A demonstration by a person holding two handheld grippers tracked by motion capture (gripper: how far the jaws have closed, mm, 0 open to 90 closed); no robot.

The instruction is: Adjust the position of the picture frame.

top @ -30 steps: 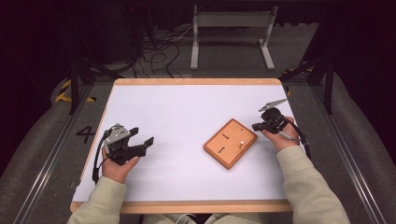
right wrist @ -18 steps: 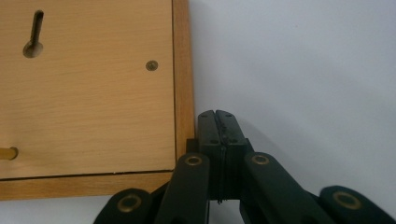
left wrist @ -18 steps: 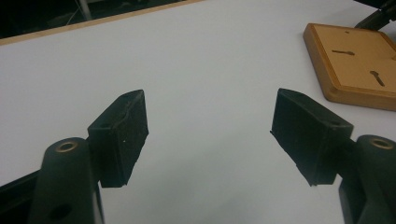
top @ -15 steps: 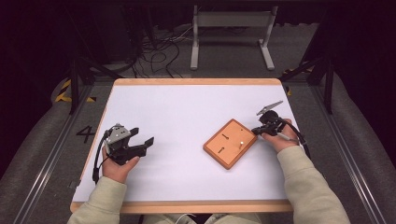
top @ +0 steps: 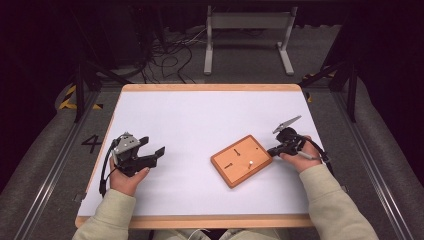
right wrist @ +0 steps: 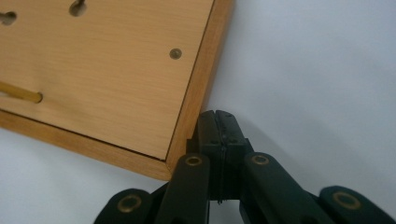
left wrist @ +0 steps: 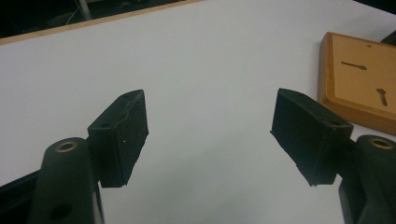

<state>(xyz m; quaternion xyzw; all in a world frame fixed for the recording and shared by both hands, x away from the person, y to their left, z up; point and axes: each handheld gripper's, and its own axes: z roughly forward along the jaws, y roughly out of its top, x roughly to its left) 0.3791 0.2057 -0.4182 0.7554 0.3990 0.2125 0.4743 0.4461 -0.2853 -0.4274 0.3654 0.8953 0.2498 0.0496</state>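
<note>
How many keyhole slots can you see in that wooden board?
2. On the wooden board, one slot lies toward the far corner, the other near the left corner. A white peg stands beside them.

Bright, even light floods the white table point(top: 200, 120) while the surroundings sink into darkness. Soft shadows only, no glare. Both gripper views look grainy, the nearest jaws blurred.

One wooden board point(top: 242, 160); two claws, left claw point(top: 153, 156); right claw point(top: 271, 150).

Cream long sleeves point(top: 330, 200) on both forearms. Left gripper point(top: 152, 154) black with grey top plate point(top: 125, 144), black cable. Right gripper point(right wrist: 219, 122) black, brass screws point(right wrist: 193, 161), grey plate.
</note>
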